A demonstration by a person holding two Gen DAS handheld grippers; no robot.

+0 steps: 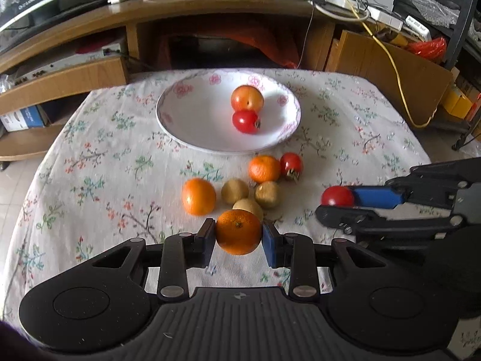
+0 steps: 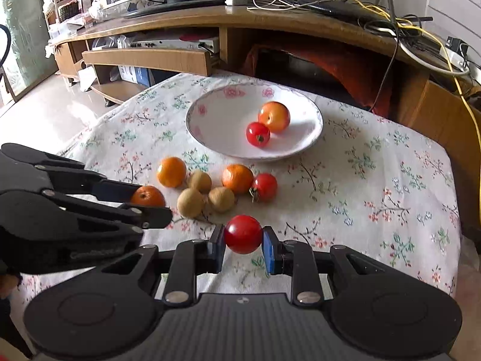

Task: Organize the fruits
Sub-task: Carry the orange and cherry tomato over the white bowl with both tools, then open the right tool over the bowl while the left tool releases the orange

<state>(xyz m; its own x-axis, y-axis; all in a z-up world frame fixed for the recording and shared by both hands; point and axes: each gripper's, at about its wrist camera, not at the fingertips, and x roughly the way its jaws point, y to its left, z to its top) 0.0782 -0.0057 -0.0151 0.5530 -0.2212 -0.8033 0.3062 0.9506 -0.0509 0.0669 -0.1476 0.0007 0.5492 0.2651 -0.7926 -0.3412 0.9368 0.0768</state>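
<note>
My left gripper [image 1: 239,233] is shut on an orange [image 1: 238,231], held just above the floral tablecloth. My right gripper [image 2: 243,234] is shut on a red tomato [image 2: 243,234]; in the left wrist view the same gripper [image 1: 338,201] with its tomato [image 1: 337,196] comes in from the right. A white flowered bowl [image 1: 192,114] at the far middle holds a peach-coloured fruit [image 1: 247,97] and a tomato [image 1: 246,121]. Between bowl and grippers lie two oranges [image 1: 199,196] [image 1: 264,168], a tomato [image 1: 291,165] and three small brown fruits [image 1: 235,191].
The table's edge curves away on the left and right, with tiled floor [image 2: 45,105] beyond. A wooden TV stand [image 1: 210,9] with cables stands right behind the table. A yellow cable [image 1: 390,60] hangs at the right.
</note>
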